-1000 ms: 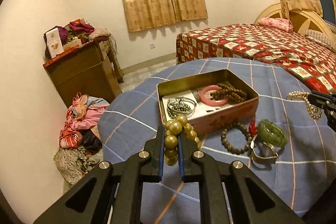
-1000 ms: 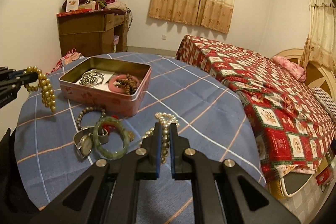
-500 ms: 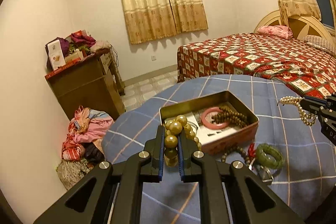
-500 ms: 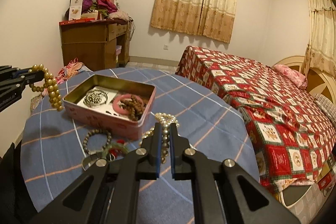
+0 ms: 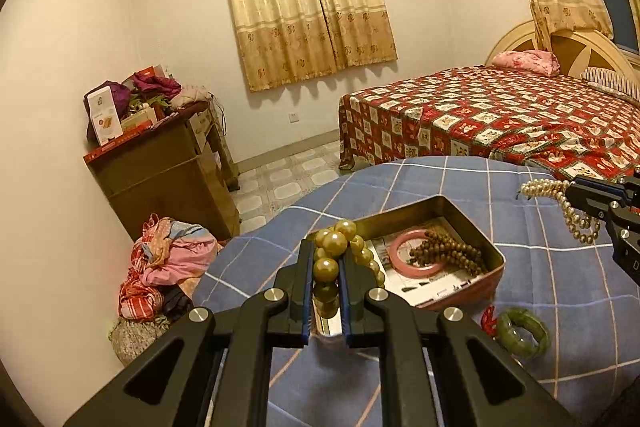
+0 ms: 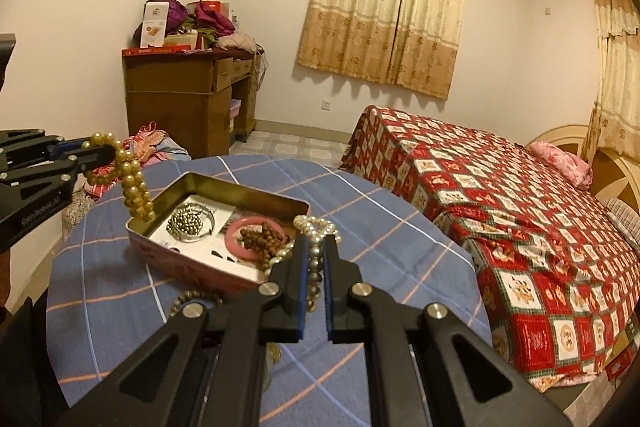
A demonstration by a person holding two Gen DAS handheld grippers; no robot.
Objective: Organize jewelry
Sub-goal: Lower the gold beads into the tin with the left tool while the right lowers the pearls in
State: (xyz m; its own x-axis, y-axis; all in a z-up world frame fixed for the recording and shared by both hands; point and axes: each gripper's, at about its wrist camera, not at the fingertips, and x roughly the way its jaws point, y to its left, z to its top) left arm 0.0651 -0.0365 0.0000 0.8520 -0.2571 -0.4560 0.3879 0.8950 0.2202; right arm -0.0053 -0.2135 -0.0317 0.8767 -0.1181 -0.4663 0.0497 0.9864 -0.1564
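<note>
An open pink tin box point(image 5: 494, 255) point(image 6: 192, 267) sits on the round table with the blue checked cloth. It holds a pink bangle point(image 5: 416, 255) point(image 6: 236, 239), a brown bead string point(image 5: 448, 253) point(image 6: 262, 239) and a silver bead bracelet point(image 6: 190, 221). My left gripper point(image 5: 326, 255) point(image 6: 98, 151) is shut on a gold bead bracelet point(image 5: 334, 245) point(image 6: 134, 187), which hangs over the box's near-left edge. My right gripper point(image 6: 314, 247) point(image 5: 570, 193) is shut on a white pearl necklace point(image 6: 314, 229) point(image 5: 576, 219), held above the box's right side.
A green jade bangle point(image 5: 522, 333) with a red trinket point(image 5: 488, 319) lies on the cloth point(image 5: 560, 275) by the box. A brown bead bracelet point(image 6: 192, 297) lies in front of the box. A bed point(image 6: 500, 195) stands right, a wooden desk point(image 6: 180, 99) and a clothes pile point(image 5: 164, 267) left.
Both grippers have risen and moved in toward the box, each carrying its jewelry. The gold beads now hang over the box's edge and the pearls are close above it.
</note>
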